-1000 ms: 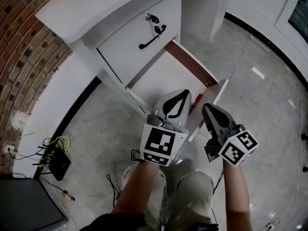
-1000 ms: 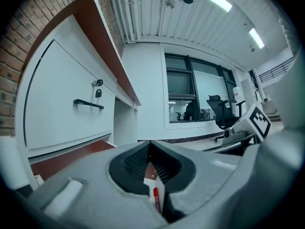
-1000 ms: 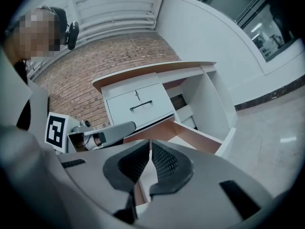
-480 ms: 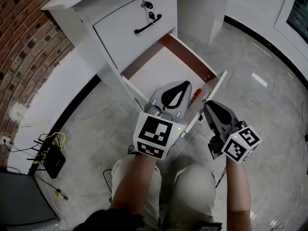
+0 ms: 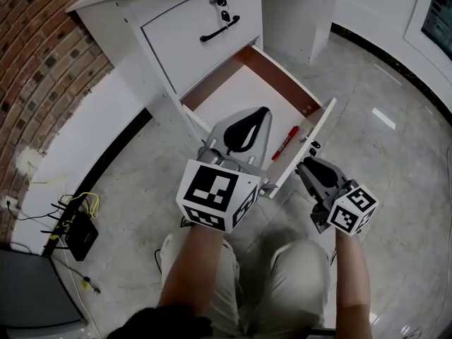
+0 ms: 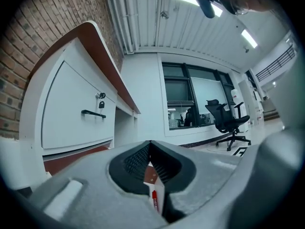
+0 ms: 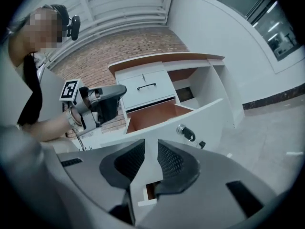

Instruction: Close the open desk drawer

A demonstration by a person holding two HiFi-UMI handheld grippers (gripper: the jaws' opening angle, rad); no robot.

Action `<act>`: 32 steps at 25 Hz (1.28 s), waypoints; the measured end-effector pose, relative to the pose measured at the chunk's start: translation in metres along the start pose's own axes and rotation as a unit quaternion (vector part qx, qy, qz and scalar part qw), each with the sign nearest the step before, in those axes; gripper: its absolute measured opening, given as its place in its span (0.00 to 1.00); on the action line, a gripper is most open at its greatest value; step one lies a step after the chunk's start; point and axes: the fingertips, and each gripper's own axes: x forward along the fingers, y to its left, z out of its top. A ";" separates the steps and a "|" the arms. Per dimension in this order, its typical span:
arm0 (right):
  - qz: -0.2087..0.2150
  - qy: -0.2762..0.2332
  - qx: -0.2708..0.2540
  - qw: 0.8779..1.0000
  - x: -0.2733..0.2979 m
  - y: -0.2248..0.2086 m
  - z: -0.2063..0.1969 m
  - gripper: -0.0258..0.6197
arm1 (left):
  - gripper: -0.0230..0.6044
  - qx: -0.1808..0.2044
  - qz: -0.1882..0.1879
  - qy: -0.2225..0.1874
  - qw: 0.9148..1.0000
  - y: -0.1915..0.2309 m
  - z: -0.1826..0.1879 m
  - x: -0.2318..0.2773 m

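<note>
Nearest, the left gripper [image 5: 258, 115] hangs over the open drawer [image 5: 233, 97] with its jaws closed tip to tip and empty. The right gripper [image 5: 305, 167] sits lower, just outside the drawer's front panel; its jaws have just been opening and stand a narrow gap apart with nothing between them. The drawer is the lower one of the white desk [image 5: 134, 55], pulled far out over the pale floor. It is white, with a bare white bottom and reddish-brown inner edges. A red pen [image 5: 285, 142] lies inside near the front, whose outer face carries a lock [image 7: 186, 132]. Beyond, the upper drawer [image 5: 191, 44] is shut, with a black handle [image 5: 219, 28] and keys [image 5: 219, 2] hanging. A brick wall [image 5: 42, 62] stands behind the desk.
</note>
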 end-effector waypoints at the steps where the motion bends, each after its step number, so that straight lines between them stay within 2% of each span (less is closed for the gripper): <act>1: 0.009 0.004 -0.009 1.000 0.003 0.001 -0.005 0.16 | 0.05 -0.004 -0.003 0.003 1.000 0.000 -0.002 0.000; 8: 0.055 -0.014 -0.032 0.998 0.016 -0.005 -0.010 0.20 | 0.05 -0.022 -0.021 0.001 1.000 -0.004 -0.001 0.001; 13: 0.069 -0.021 -0.039 0.997 0.017 -0.004 -0.009 0.20 | 0.05 -0.023 -0.029 -0.006 0.999 -0.006 0.003 0.001; 17: 0.075 -0.014 -0.054 0.996 0.020 -0.002 -0.006 0.21 | 0.05 -0.026 -0.030 0.009 0.999 -0.006 -0.003 0.003; 21: 0.077 0.016 -0.086 0.993 0.028 0.006 -0.001 0.25 | 0.05 -0.001 -0.035 0.023 0.999 -0.011 -0.008 0.005; 28: 0.064 0.037 -0.105 0.992 0.029 0.007 0.003 0.26 | 0.05 0.097 -0.036 0.052 0.993 -0.028 -0.014 0.011; 32: 0.087 0.006 -0.101 0.991 0.038 0.015 0.035 0.26 | 0.05 0.081 -0.036 0.044 0.995 -0.029 -0.011 0.009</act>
